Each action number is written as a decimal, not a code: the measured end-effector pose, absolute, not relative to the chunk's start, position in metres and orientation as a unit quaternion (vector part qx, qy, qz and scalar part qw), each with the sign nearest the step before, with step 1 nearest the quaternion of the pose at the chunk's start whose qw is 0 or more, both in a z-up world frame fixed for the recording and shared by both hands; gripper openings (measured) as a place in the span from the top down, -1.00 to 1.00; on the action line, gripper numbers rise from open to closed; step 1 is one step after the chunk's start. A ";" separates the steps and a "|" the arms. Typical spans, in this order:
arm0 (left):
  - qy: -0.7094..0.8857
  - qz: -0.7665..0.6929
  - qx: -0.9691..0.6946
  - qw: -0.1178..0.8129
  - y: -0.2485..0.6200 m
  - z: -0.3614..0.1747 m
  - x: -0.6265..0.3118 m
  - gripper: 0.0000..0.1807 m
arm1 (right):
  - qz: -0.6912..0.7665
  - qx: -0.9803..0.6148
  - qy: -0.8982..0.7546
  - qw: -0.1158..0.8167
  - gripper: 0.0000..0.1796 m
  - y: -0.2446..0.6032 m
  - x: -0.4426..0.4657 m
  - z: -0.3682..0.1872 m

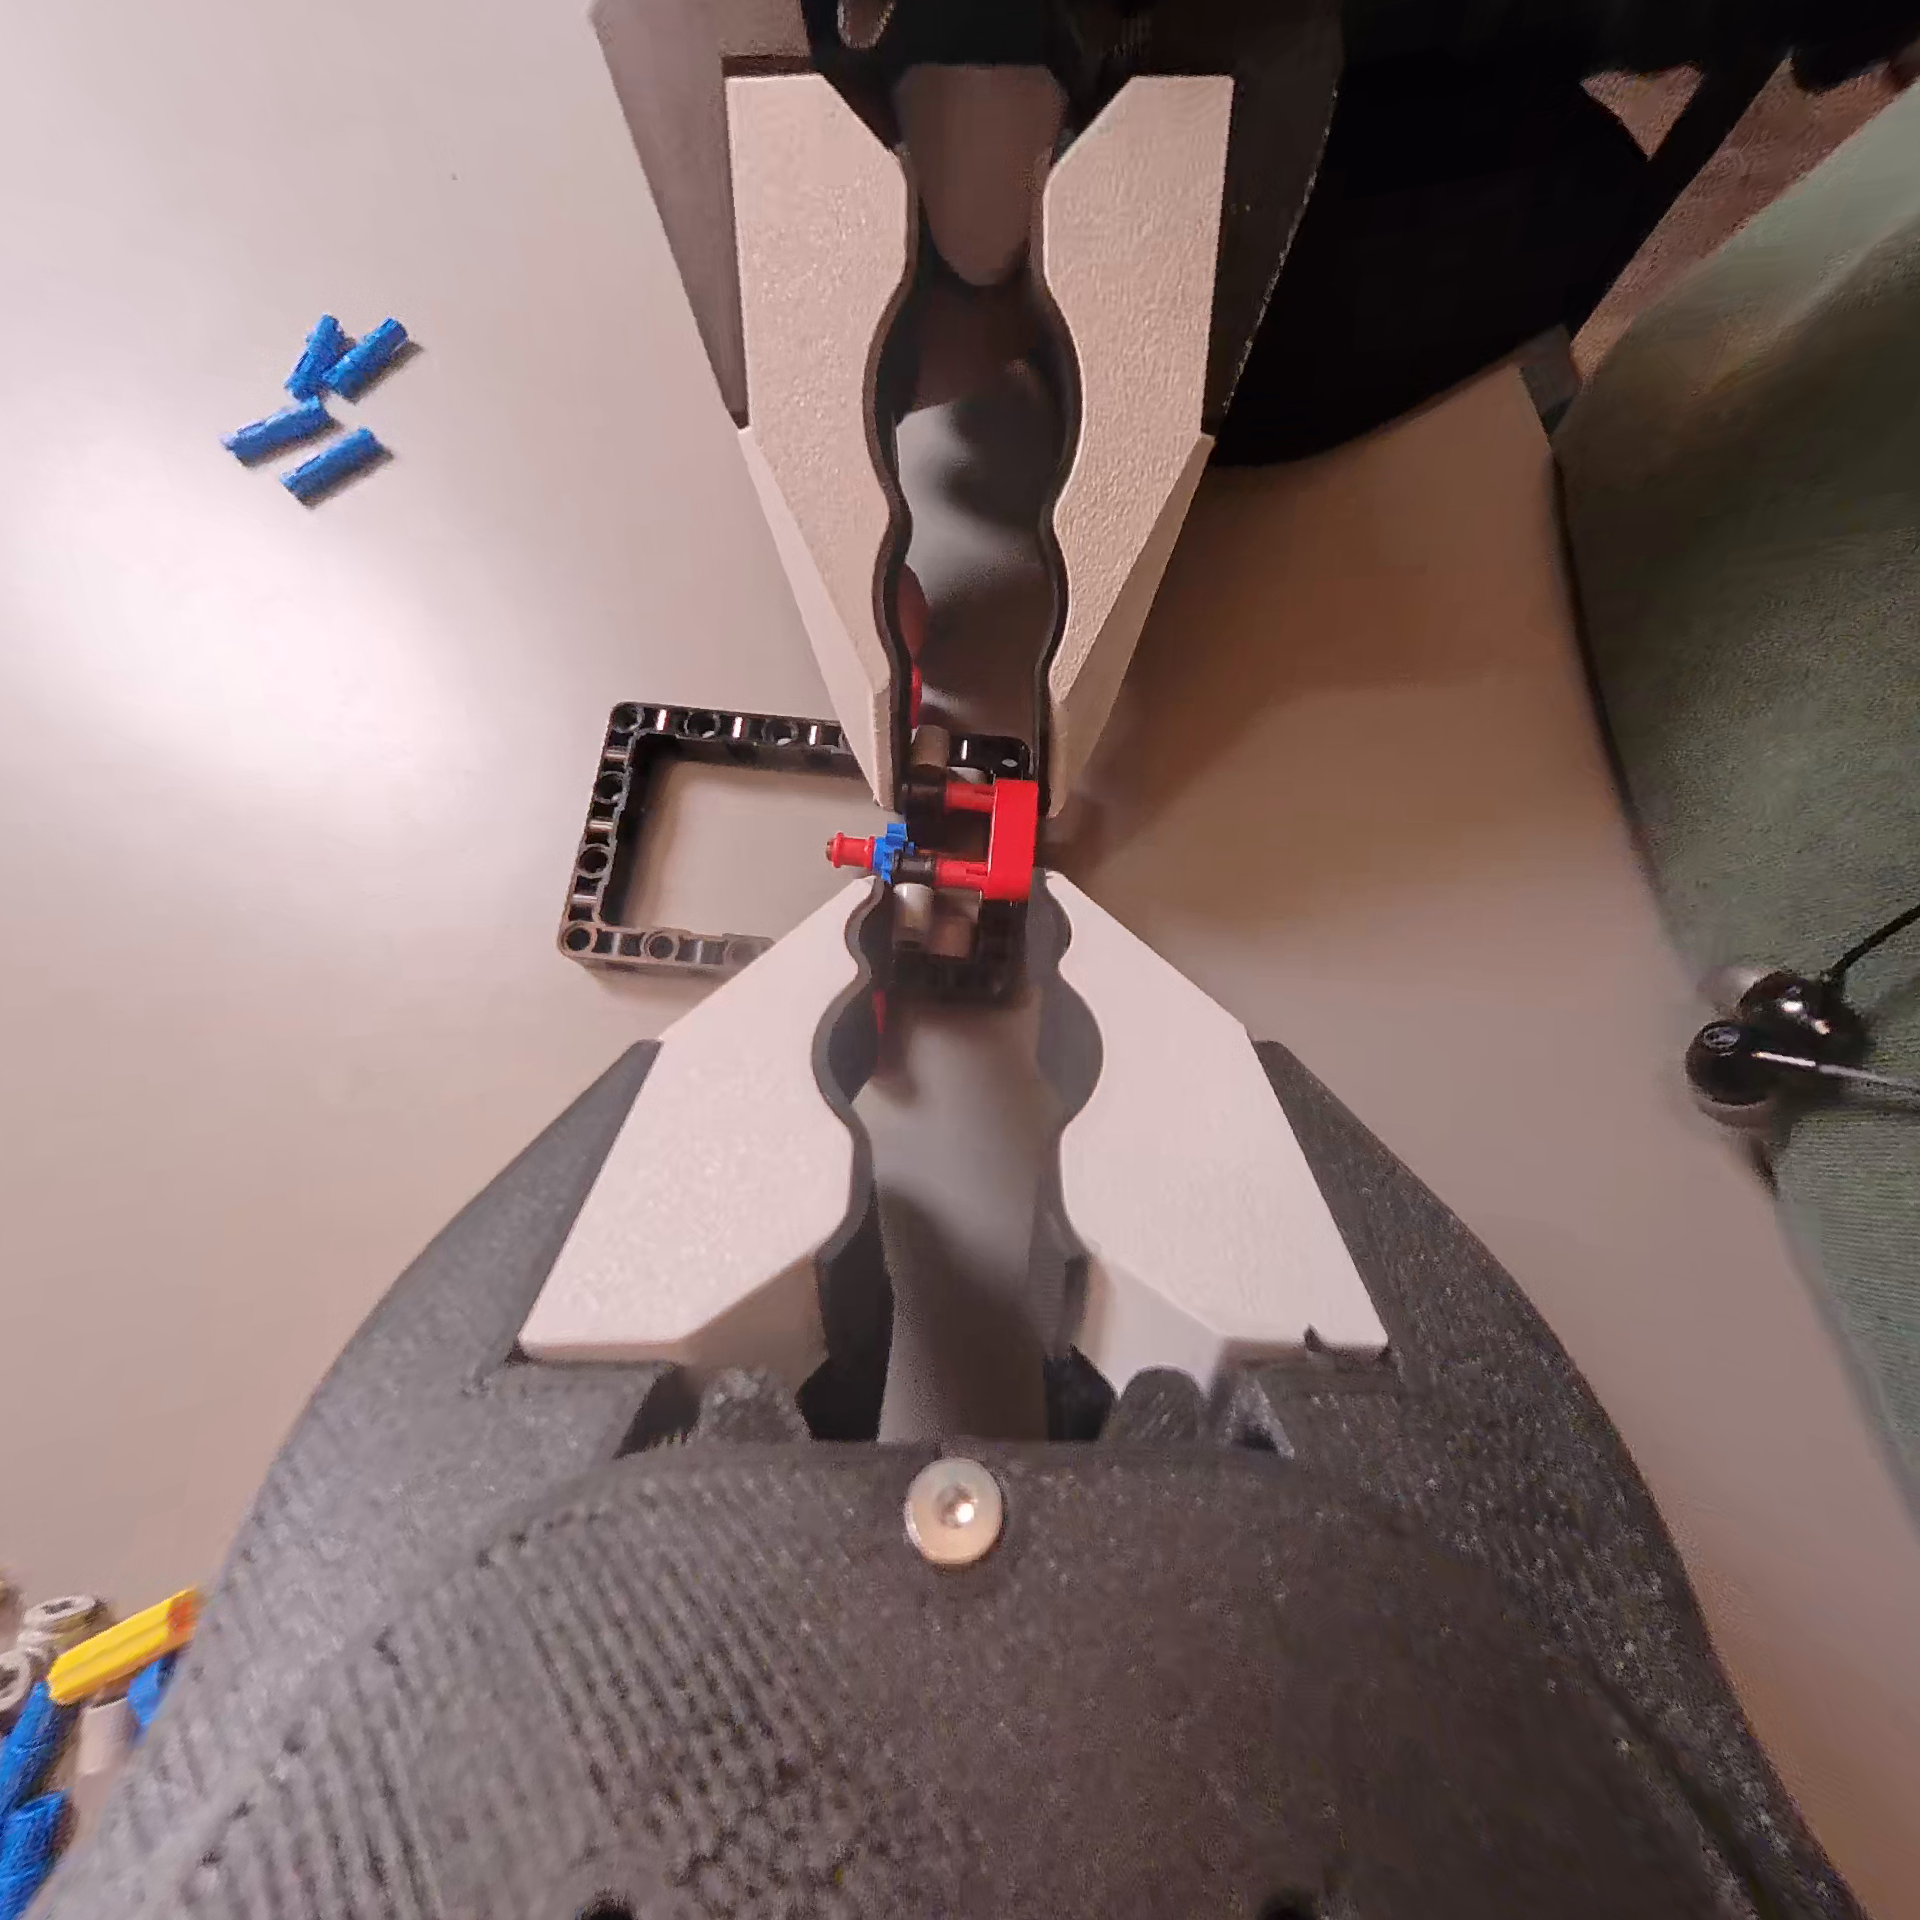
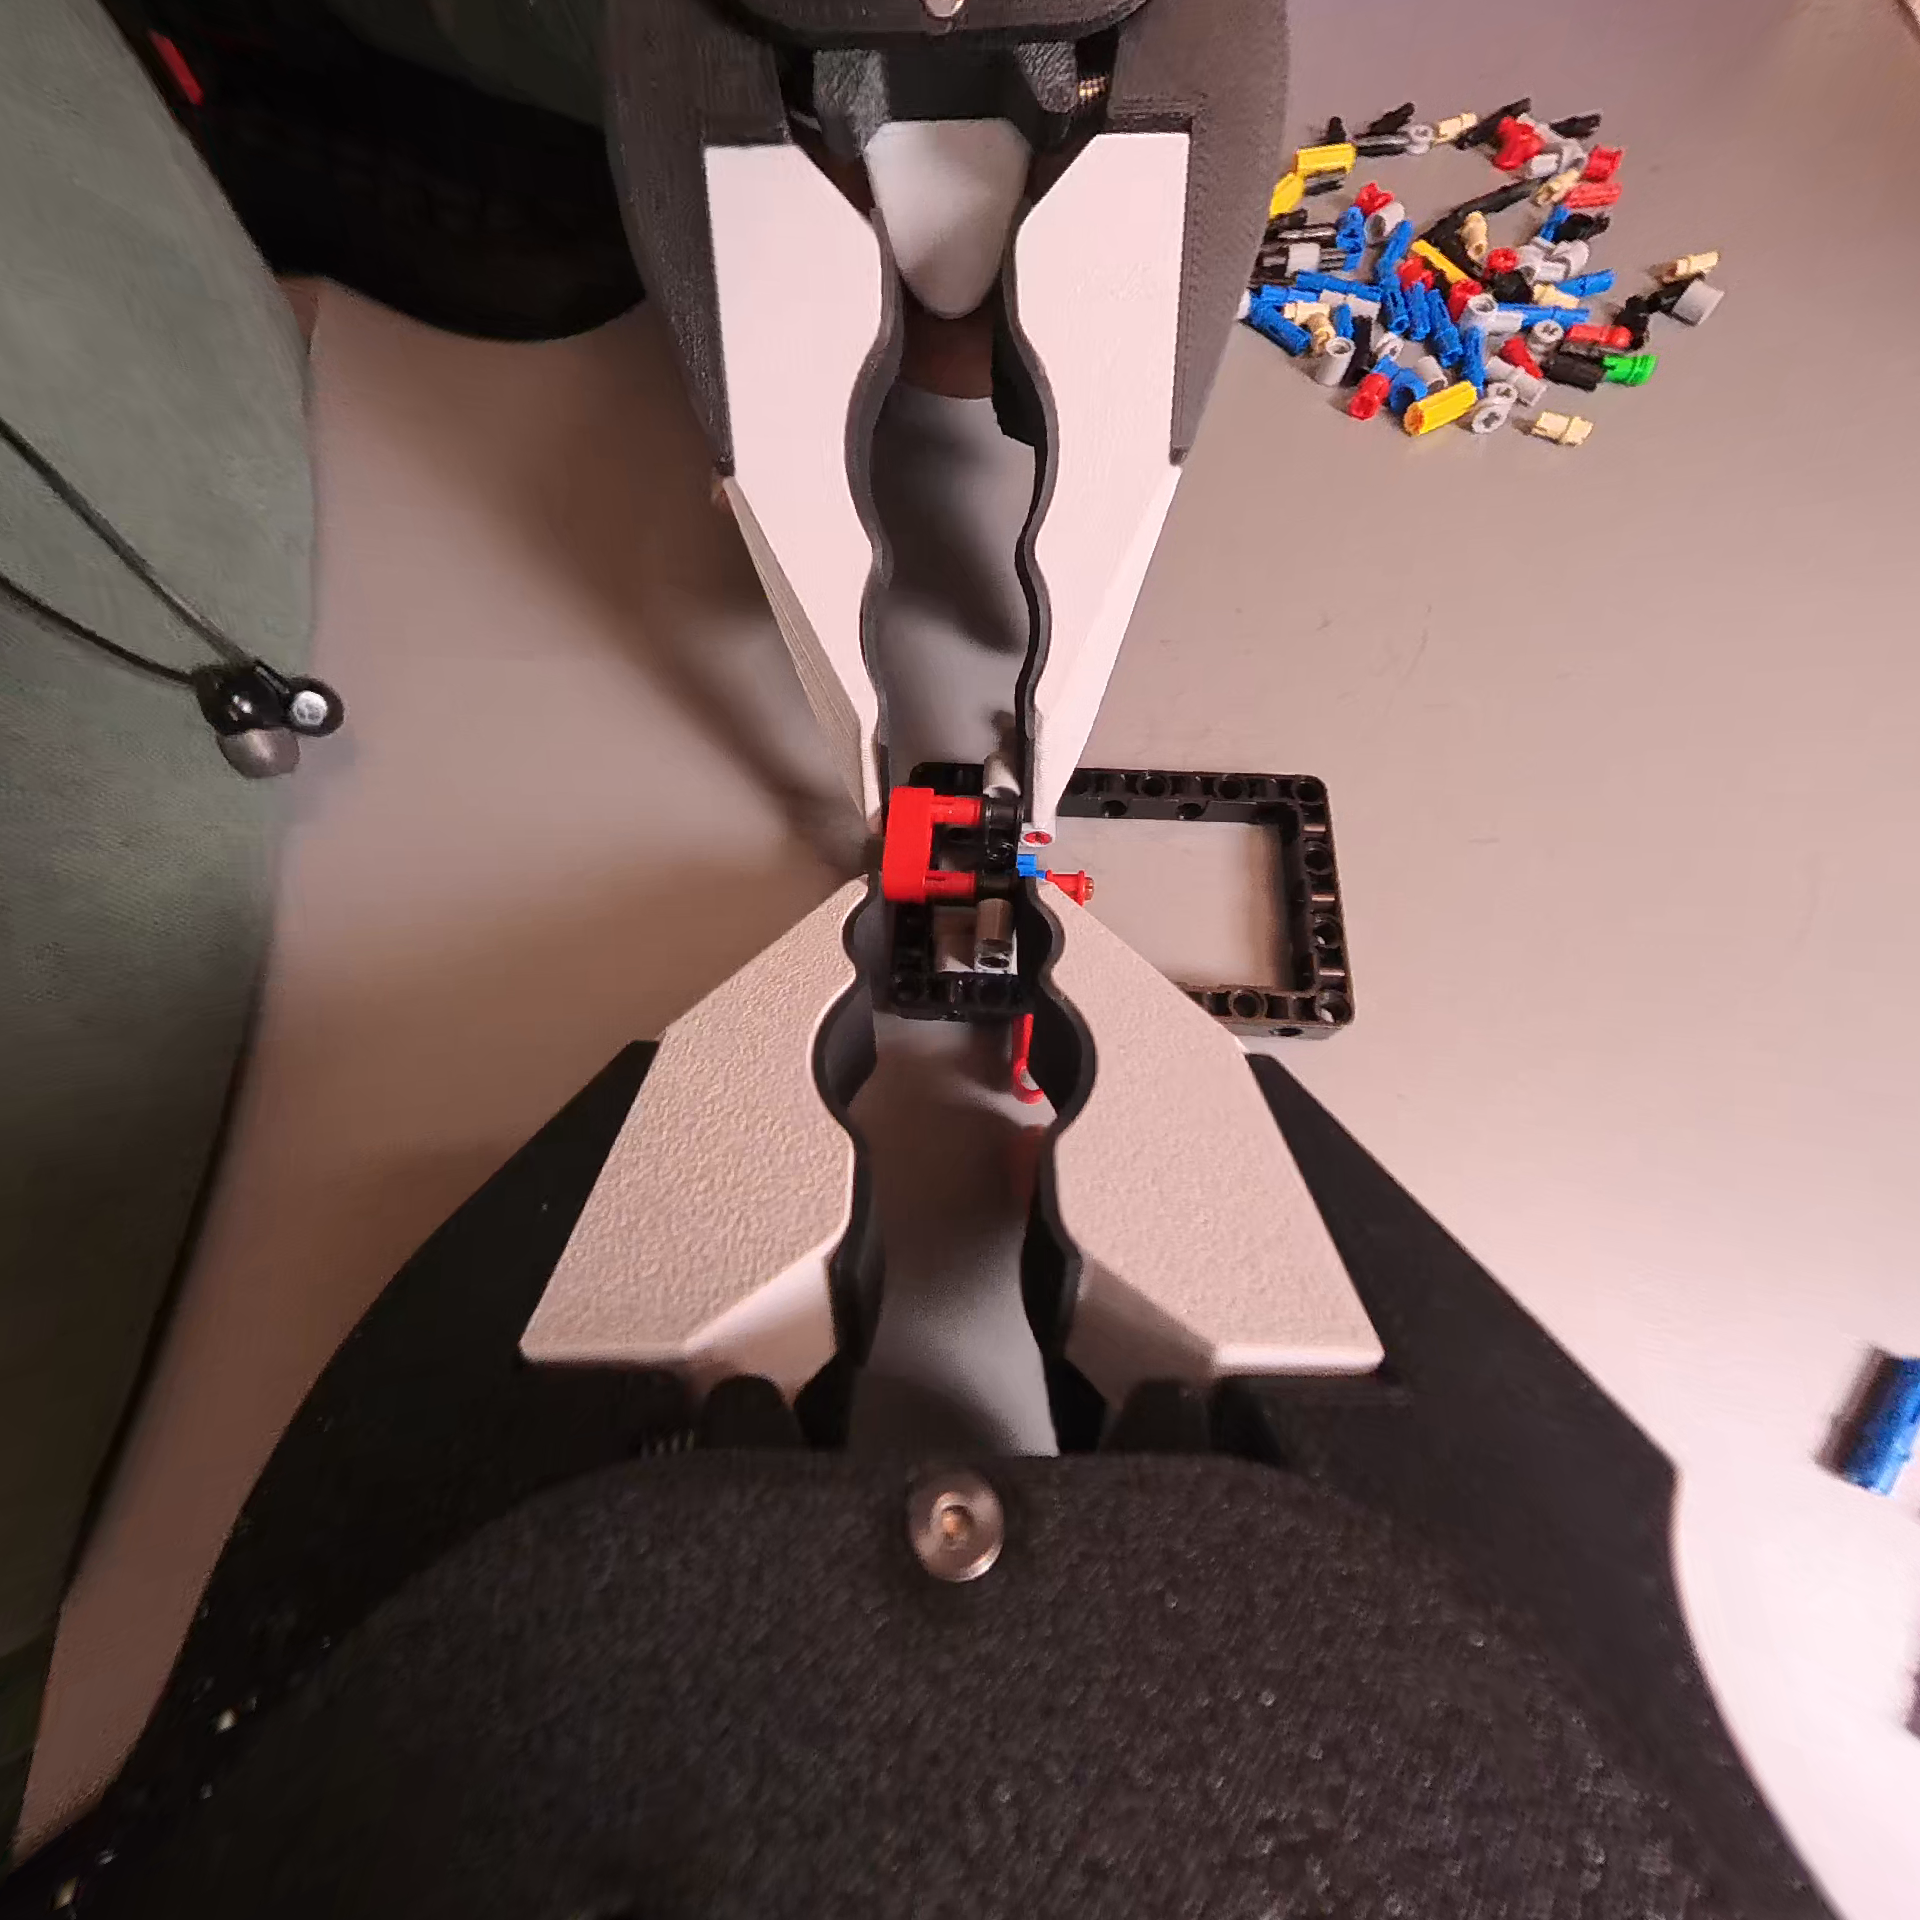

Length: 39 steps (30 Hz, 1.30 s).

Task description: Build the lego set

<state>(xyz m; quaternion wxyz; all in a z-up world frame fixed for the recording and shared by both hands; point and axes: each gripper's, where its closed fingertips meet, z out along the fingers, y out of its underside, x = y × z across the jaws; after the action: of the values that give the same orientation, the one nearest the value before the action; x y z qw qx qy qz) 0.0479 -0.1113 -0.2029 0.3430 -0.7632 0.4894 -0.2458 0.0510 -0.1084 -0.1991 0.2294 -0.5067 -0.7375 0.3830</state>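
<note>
A small lego assembly (image 1: 1013,842) of a black frame, a red connector, red axles, a blue gear and grey bushes hangs between both grippers above the table. My left gripper (image 1: 956,906) is shut on its near end. My right gripper (image 1: 966,798) comes in from the top of the left wrist view and grips the far end. In the right wrist view the same assembly (image 2: 909,842) sits in my right gripper (image 2: 956,906), with the left gripper (image 2: 956,816) opposite it. A larger black rectangular frame (image 1: 644,831) (image 2: 1247,894) lies flat on the table beside them.
Several loose blue pins (image 1: 312,405) lie on the table. A pile of mixed small lego parts (image 2: 1455,281) lies farther off, and also shows in the left wrist view (image 1: 62,1683). An earbud on a cord (image 2: 270,717) hangs over green cloth (image 1: 1766,623) at the table's edge. Both grippers' tips are close together, under 4 cm apart.
</note>
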 end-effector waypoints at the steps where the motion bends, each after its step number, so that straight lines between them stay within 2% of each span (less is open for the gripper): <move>1: 0.480 -0.255 -0.767 0.341 -0.110 -0.202 0.048 0.73 | 0.389 -0.512 -0.732 0.224 0.74 -0.108 0.051 -0.199; 3: 0.473 -0.265 -0.767 0.344 -0.109 -0.201 0.048 0.72 | 0.397 -0.513 -0.729 0.218 0.74 -0.106 0.053 -0.198; 5: 0.476 -0.261 -0.765 0.345 -0.110 -0.203 0.048 0.57 | 0.413 -0.518 -0.720 0.205 0.74 -0.105 0.054 -0.196; 9: 0.497 -0.248 -0.752 0.355 -0.113 -0.201 0.050 0.52 | 0.421 -0.527 -0.714 0.188 0.74 -0.104 0.055 -0.195; 11: 0.508 -0.240 -0.738 0.374 -0.113 -0.194 0.051 0.44 | 0.461 -0.543 -0.683 0.164 0.74 -0.103 0.054 -0.184; 13: 0.517 -0.226 -0.720 0.404 -0.111 -0.183 0.050 0.40 | 0.530 -0.561 -0.628 0.102 0.75 -0.103 0.055 -0.167; 15: 0.517 -0.207 -0.708 0.435 -0.106 -0.173 0.047 0.41 | 0.603 -0.563 -0.565 0.038 0.76 -0.102 0.054 -0.145; 18: 0.507 -0.199 -0.699 0.464 -0.101 -0.163 0.047 0.53 | 0.658 -0.552 -0.511 -0.037 0.75 -0.103 0.053 -0.130; 23: 0.480 -0.223 -0.710 0.465 -0.101 -0.160 0.046 0.73 | 0.686 -0.551 -0.468 -0.081 0.75 -0.105 0.048 -0.134; 26: 0.445 -0.261 -0.726 0.455 -0.098 -0.160 0.045 0.81 | 0.696 -0.551 -0.459 -0.039 0.68 -0.095 0.045 -0.130; 30: 0.381 -0.323 -0.752 0.431 -0.094 -0.158 0.044 0.82 | 0.637 -0.526 -0.549 0.126 0.56 -0.087 0.046 -0.119; 33: 0.331 -0.374 -0.764 0.407 -0.091 -0.158 0.044 0.82 | 0.555 -0.501 -0.612 0.258 0.55 -0.085 0.042 -0.114; 35: 0.312 -0.395 -0.770 0.393 -0.090 -0.161 0.044 0.83 | 0.493 -0.495 -0.641 0.318 0.61 -0.081 0.036 -0.119; 36: 0.307 -0.400 -0.770 0.390 -0.089 -0.162 0.045 0.83 | 0.468 -0.501 -0.647 0.335 0.73 -0.077 0.034 -0.122; 39: 0.304 -0.404 -0.771 0.387 -0.088 -0.163 0.044 0.84 | 0.471 -0.524 -0.641 0.305 0.87 -0.076 0.029 -0.124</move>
<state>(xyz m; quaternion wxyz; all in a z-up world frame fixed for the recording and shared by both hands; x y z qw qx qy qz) 0.0444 -0.0882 -0.1633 0.3866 -0.7712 0.3037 -0.4044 0.0295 -0.0759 -0.1239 0.3045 -0.5236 -0.6411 0.4713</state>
